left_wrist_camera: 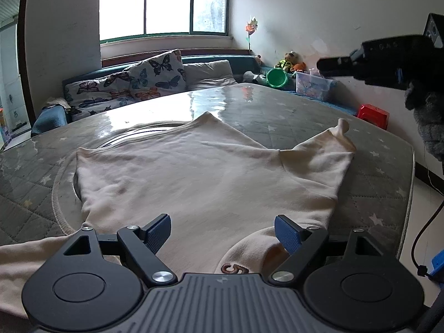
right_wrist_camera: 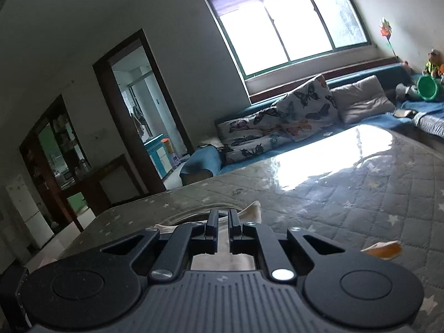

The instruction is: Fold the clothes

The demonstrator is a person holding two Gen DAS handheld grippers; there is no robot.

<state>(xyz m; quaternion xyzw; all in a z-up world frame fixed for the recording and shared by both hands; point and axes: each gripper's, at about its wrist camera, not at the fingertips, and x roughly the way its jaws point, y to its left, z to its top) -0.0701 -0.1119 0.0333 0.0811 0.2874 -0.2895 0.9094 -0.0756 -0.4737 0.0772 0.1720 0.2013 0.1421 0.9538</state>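
Below the open left tool (left_wrist_camera: 222,233) lies the shirt (left_wrist_camera: 205,166).

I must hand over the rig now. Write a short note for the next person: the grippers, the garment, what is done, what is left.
Left gripper: open, fingers over the near part of the cream garment, holding nothing.
Right gripper: shut, holding nothing, raised clear of the cloth.
Garment: spread on the quilted table, one sleeve lying out to the right.
Done: laid out.
Left: fold the sleeves in, then the body.
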